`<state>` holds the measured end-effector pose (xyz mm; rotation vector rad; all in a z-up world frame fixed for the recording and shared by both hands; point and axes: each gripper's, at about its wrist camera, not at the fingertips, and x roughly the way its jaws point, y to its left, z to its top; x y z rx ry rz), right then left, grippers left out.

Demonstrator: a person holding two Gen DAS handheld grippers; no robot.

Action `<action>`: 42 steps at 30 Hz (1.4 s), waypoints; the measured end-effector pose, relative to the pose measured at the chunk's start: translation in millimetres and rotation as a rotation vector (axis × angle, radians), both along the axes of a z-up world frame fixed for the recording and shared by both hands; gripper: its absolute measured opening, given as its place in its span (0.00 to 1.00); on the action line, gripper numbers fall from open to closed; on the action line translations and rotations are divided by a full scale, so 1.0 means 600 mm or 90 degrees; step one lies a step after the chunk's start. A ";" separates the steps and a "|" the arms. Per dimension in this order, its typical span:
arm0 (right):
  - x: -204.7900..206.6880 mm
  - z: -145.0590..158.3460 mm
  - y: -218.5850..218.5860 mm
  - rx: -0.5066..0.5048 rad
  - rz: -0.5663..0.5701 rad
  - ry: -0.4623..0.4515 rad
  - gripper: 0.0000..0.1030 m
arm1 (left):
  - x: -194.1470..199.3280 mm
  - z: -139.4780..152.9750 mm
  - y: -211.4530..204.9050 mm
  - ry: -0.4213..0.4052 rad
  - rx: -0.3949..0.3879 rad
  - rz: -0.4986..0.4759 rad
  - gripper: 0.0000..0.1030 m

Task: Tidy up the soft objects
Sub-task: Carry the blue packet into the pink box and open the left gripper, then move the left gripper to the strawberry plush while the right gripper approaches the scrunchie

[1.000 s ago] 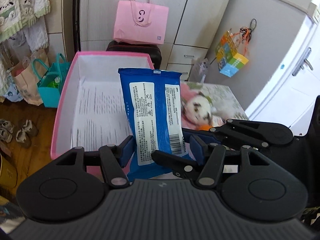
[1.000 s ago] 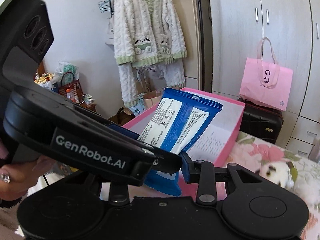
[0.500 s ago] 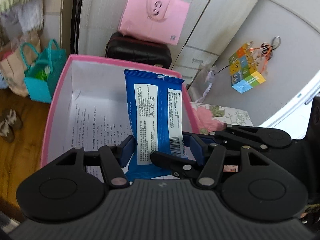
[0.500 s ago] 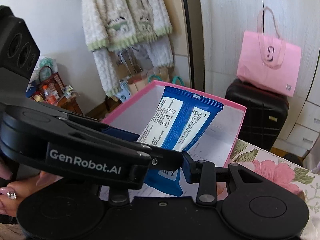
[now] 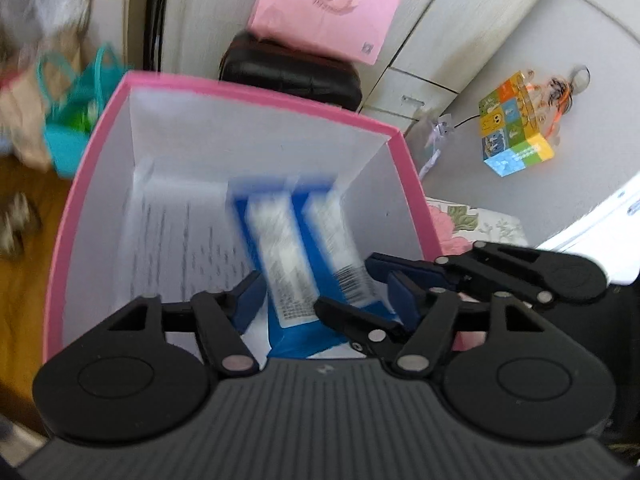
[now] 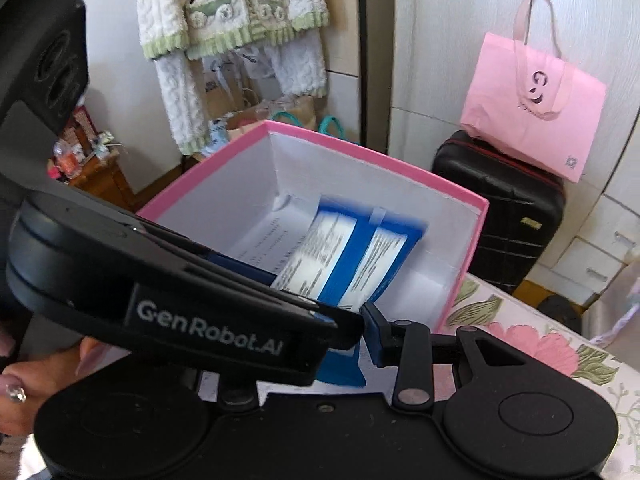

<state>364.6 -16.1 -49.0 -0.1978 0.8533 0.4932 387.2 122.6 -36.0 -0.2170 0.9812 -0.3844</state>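
**Blue packet inside the pink box**

The pink box [image 5: 84, 184] stood open on the flowered cloth [image 6: 532, 352], its walls white inside and a printed sheet [image 5: 180, 248] lying on its floor. The blue packet [image 5: 296, 256], blurred in the left wrist view, lay tilted within the box, its labelled side up and its upper end toward the far wall.

The left gripper [image 5: 324, 300] had just been opening its jaws; they stood apart on either side of the packet's lower end, and the blue pads did not look pressed against it. The right gripper [image 6: 352, 324] reached in from the side at the same lower end; one blue pad sat beside the packet's edge, but the left gripper's body covered the other, so whether it clamped the packet could not be told.

Behind the box a pink tote bag [image 6: 532, 108] rested on a black suitcase [image 6: 500, 216].
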 end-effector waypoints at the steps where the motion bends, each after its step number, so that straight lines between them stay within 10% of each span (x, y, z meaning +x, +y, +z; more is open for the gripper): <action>1: -0.002 -0.001 0.001 -0.010 -0.003 -0.009 0.42 | -0.004 0.003 -0.001 -0.019 0.017 0.000 0.77; 27: -0.198 0.108 -0.131 0.082 0.019 -0.042 0.47 | -0.255 0.144 -0.029 -0.163 0.135 -0.078 0.81; 42: -0.369 0.124 -0.315 0.129 -0.022 -0.107 0.55 | -0.397 0.142 -0.158 -0.145 0.103 -0.234 0.81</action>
